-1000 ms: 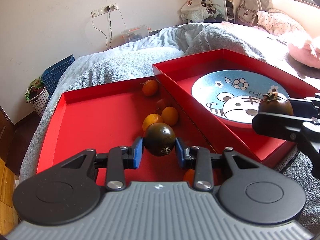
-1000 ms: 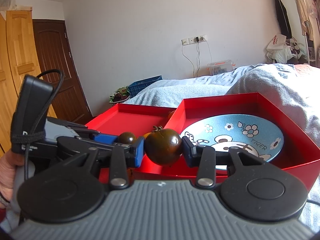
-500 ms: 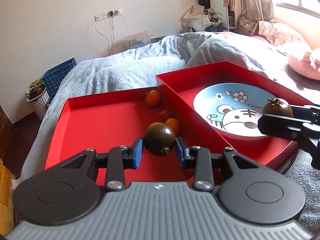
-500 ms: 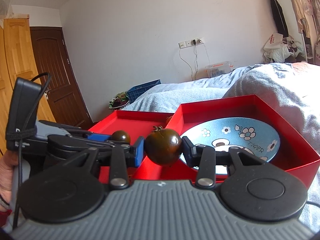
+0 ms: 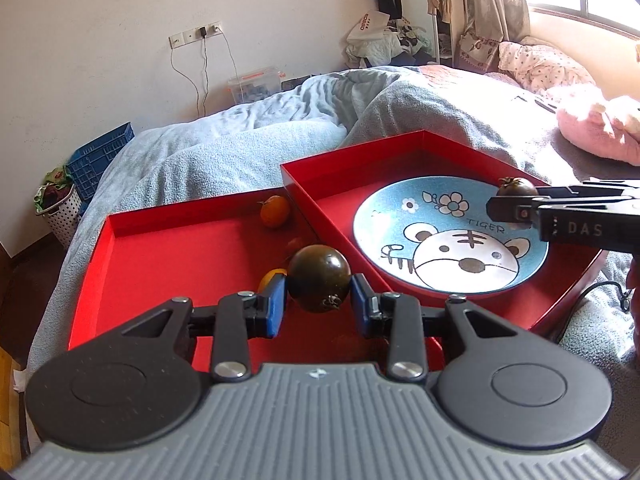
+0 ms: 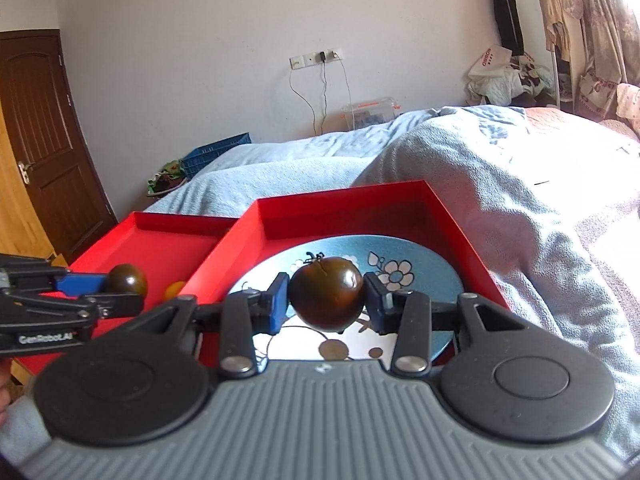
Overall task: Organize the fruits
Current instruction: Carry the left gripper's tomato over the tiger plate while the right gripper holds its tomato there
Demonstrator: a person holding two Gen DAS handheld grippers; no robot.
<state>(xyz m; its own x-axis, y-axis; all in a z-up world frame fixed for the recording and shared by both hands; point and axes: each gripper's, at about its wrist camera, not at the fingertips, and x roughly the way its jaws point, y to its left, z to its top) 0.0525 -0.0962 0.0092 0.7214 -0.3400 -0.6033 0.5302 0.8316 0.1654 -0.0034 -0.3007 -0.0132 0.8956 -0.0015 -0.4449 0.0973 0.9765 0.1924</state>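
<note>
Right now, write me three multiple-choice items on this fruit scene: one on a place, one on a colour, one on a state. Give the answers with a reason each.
1. Where does the tiger plate lie?
A. in the right red tray
B. in the left red tray
C. on the bare blanket

2. What colour is the rim of the plate?
A. yellow
B. light blue
C. green

3. What is the left gripper doing?
A. gaping empty
B. clamping an orange
C. clamping a dark tomato

Answers:
1 A: the red walls of the right tray surround the plate.
2 B: light blue surrounds the white tiger face.
3 C: both blue pads press the dark tomato's sides; the small oranges lie in the left tray.
</note>
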